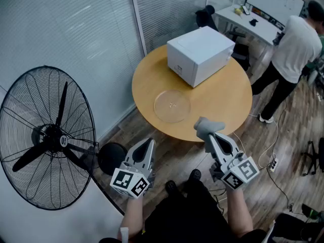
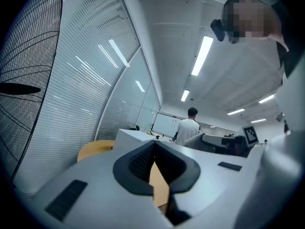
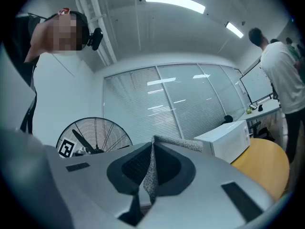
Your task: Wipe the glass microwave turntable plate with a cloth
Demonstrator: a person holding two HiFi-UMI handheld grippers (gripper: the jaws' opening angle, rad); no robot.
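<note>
- Head view: The glass turntable plate (image 1: 172, 106) lies flat on the round worktop (image 1: 223, 100). It sits on the near side of the microwave (image 1: 200, 54), apart from it. With the plate out of the oven, its whole upper face is open to wiping.
- Head view: My right tool (image 1: 211, 135) is held off the worktop edge, farther from the microwave than the plate is. The grey cloth (image 1: 207, 126) is bunched at its tip. The cloth leads, so I judge that fabric, not the tool, would meet the glass first.
- Head view: My left tool (image 1: 147, 143) is held beside the right one, also farther from the microwave than the plate, and touches nothing. I judge it is kept free to steady the plate.
- Left gripper view: The jaws are closed on each other with nothing between them. The microwave shows ahead, beyond the tip, with a strip of worktop before it.
- Right gripper view: The jaws are clamped on a fold of the cloth. The fold stands between the pads and spills over the tip toward the microwave. A pinch on the fold leaves loose fabric free to wipe with. The plate does not show here.
- Assessment: The cloth is not on the glass, so wiping has not begun. The next move calls for carrying the cloth toward the microwave and down onto the plate. The glass may skate on the smooth worktop under pressure.
</note>
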